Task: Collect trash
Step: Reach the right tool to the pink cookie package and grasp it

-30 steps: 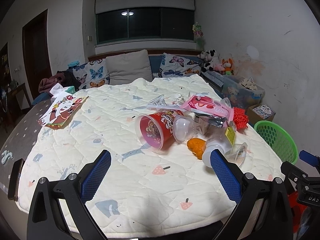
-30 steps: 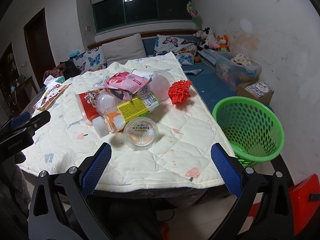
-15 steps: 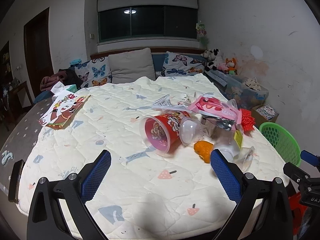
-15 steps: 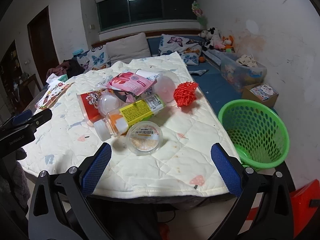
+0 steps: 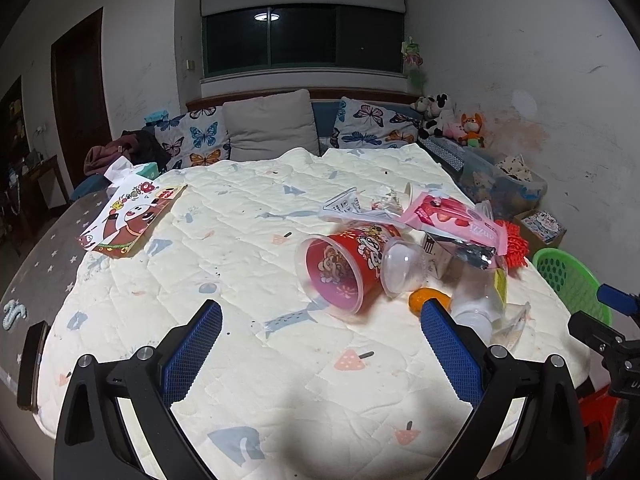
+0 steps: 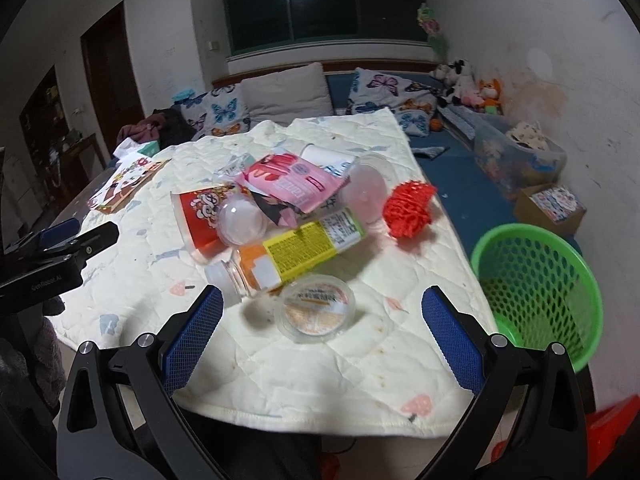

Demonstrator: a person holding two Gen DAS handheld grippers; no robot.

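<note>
Both claws hang released above a surface covered by a cream quilted cover (image 5: 248, 248) printed with small shapes; whether a table or a bed lies under it cannot be told. The left claw (image 5: 320, 354) stands wide apart, holding nothing, its blue-padded fingers (image 5: 192, 350) framing bare quilt, with the trash pile ahead and to its right. The right claw (image 6: 322, 342) is likewise spread and empty, and a round clear lidded cup (image 6: 316, 309) lies on the quilt just ahead, between its fingers but not touched by them. Just behind that cup lies a plastic bottle (image 6: 292, 250) on its side, with a yellow label, orange contents and a white cap pointing left. A red printed paper cup (image 5: 344, 266) lies tipped over with its mouth toward the left wrist camera, and a clear dome lid (image 5: 402, 266) rests against it. A pink snack wrapper (image 6: 292, 184) lies on top of the pile, and a red mesh net (image 6: 408, 210) sits at the pile's right edge, near the quilt's border. A green mesh basket (image 6: 536, 280) stands beyond the quilt's right edge, lower than the surface and well apart from the pile. A printed paper bag (image 5: 132, 216) lies flat on the far left of the quilt, away from the trash. Butterfly cushions (image 5: 192, 142) line the back.
</note>
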